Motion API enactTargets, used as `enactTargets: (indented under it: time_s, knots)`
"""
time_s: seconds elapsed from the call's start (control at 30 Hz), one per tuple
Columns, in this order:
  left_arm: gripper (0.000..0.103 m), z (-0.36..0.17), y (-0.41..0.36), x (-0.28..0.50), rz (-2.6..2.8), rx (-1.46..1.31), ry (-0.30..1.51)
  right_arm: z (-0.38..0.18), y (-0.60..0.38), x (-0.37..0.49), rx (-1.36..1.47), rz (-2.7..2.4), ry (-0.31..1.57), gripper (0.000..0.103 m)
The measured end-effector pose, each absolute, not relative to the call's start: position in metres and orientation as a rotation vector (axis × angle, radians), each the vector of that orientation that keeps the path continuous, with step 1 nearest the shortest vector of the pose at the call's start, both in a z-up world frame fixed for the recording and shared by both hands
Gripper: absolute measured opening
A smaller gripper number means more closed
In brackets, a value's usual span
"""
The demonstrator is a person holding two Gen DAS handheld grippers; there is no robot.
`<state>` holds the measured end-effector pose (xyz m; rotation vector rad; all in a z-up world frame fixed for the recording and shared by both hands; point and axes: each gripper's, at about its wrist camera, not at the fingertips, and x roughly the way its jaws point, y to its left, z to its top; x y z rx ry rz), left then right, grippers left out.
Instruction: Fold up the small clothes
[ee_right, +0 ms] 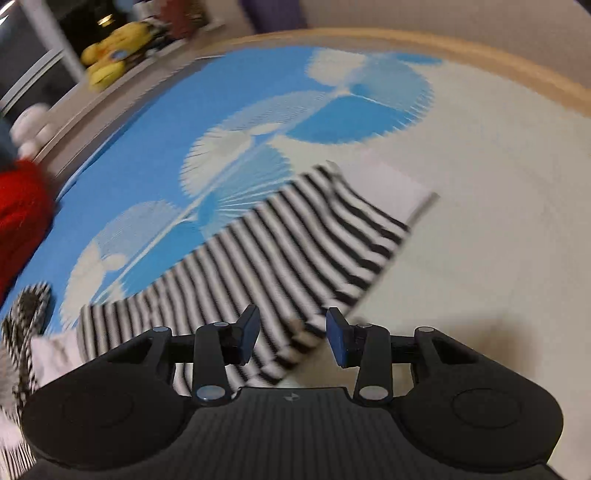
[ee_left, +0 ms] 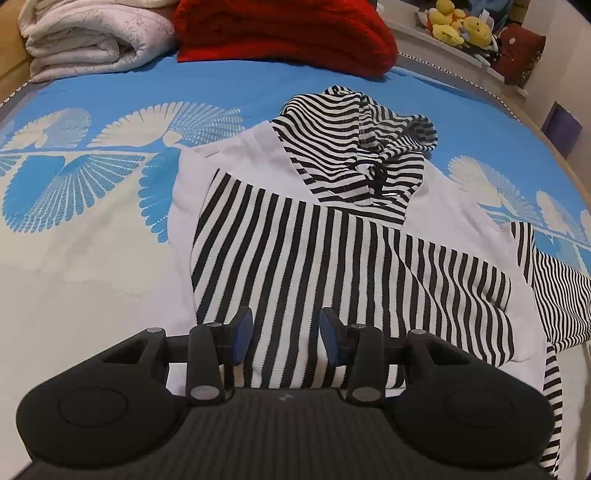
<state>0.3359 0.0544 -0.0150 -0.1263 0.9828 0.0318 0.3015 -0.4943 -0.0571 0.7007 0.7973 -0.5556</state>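
Note:
A small black-and-white striped hooded top (ee_left: 332,251) with white side panels lies flat on the bed, hood (ee_left: 362,140) at the far end. One striped sleeve is folded across the body. My left gripper (ee_left: 284,334) is open, hovering over the near hem, holding nothing. In the right wrist view, which is motion-blurred, the other striped sleeve (ee_right: 295,251) stretches out over the bedspread. My right gripper (ee_right: 291,332) is open just above the sleeve's near part, empty.
The bedspread (ee_left: 92,258) is blue and cream with fan shapes. A folded white blanket (ee_left: 88,37) and a red blanket (ee_left: 284,33) lie at the head. Yellow plush toys (ee_left: 461,26) sit on a shelf. The bed's wooden edge (ee_right: 480,51) curves beyond the sleeve.

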Motion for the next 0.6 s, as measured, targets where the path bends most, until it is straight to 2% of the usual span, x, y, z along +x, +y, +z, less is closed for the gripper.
enactTargets:
  time_s: [0.3,0.6]
  knots:
    - [0.044,-0.015,0.052,0.335,0.023,-0.111,0.977,-0.090,-0.531,0.294,0.887,-0.646,0.746,0.041]
    - [0.044,-0.014,0.057,0.336,0.027,-0.125,0.974,-0.092,-0.538,0.299,0.894,-0.671,0.691,0.041]
